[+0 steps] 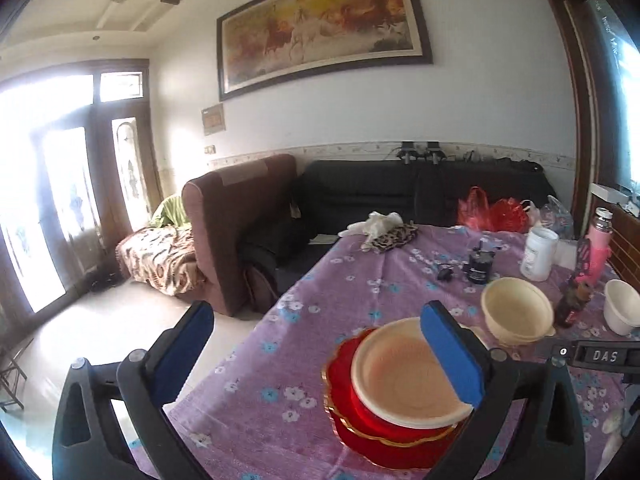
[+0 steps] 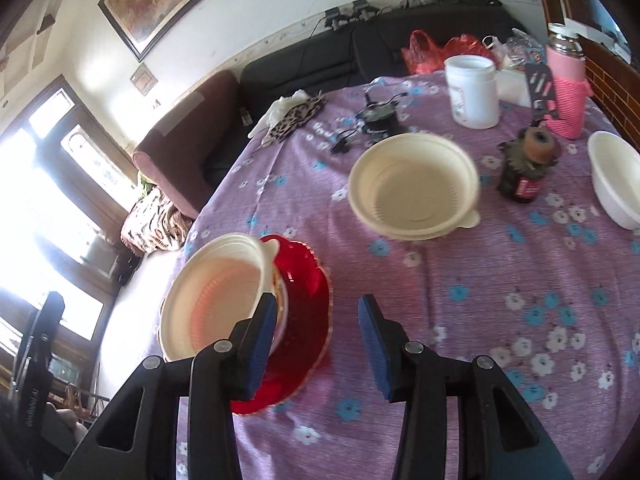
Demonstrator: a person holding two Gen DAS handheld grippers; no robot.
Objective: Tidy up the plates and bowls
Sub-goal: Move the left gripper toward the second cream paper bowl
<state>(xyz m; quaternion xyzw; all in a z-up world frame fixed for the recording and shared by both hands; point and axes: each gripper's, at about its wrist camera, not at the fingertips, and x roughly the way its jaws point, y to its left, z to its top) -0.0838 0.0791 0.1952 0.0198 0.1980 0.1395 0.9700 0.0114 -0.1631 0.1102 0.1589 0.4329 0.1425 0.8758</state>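
Between the fingers of the right gripper nothing is held; they stand partly apart over the flowered purple tablecloth. Just left of its left finger sits the cream bowl, tilted inside the red bowl, on a red plate near the table edge. The left gripper is wide apart and empty; its right finger covers part of this stack. The tilt is the risk: a careless push from either finger can, I think, slide the stack off the edge. Farther ahead stands a second cream bowl, and beyond the right finger a dark jar and a white bowl. Reaching there may knock the jar over.
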